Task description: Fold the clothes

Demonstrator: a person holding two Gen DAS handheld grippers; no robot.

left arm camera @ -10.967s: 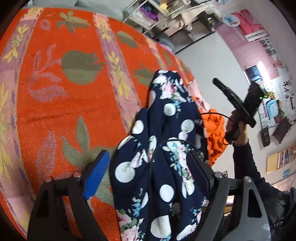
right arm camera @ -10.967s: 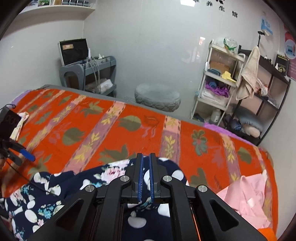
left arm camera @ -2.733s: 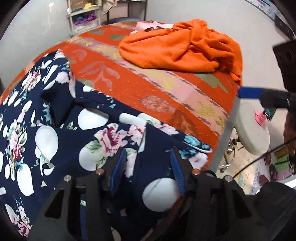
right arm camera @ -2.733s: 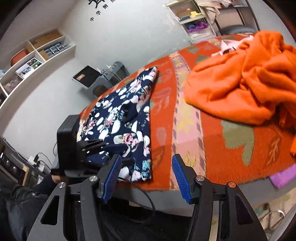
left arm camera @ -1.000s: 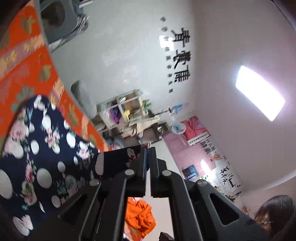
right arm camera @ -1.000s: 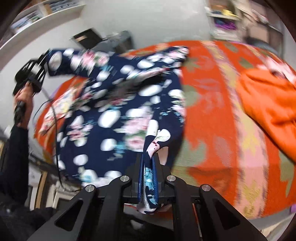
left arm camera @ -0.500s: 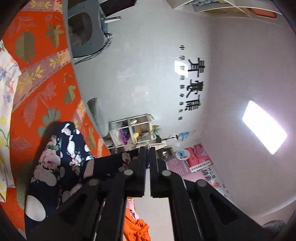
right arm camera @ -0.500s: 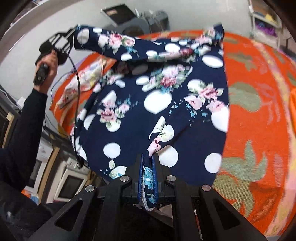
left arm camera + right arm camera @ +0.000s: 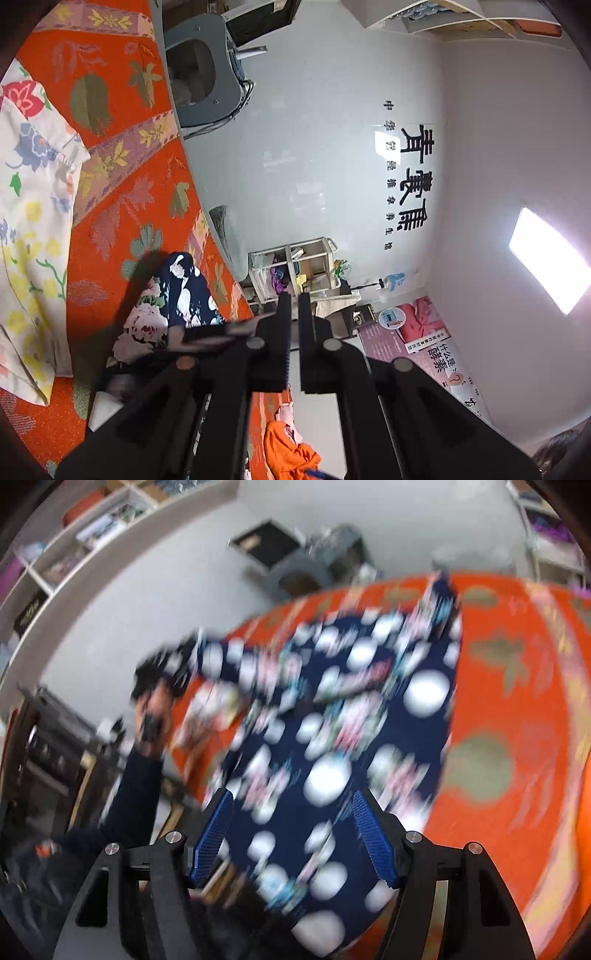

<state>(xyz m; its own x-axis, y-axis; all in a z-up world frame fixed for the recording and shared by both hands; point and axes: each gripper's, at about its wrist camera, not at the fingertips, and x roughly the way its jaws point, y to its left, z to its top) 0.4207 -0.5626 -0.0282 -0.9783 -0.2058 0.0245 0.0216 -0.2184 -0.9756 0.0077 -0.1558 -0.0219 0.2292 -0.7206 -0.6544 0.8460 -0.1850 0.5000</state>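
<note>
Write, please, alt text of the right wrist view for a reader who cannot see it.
The right gripper, its blue-padded jaws just opened and holding nothing, hovers above a navy floral polka-dot garment spread on an orange patterned bed cover. At left, the left gripper lifts one corner of the garment. The picture is motion-blurred.

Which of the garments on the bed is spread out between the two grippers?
The navy polka-dot floral garment. The cream flowered cloth lies beside it on the orange bedspread, and the plain orange garment sits crumpled at the far end.

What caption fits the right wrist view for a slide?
Right gripper, jaws just opened and empty, above the navy floral garment on the orange bedspread; left gripper holds the far corner.
</note>
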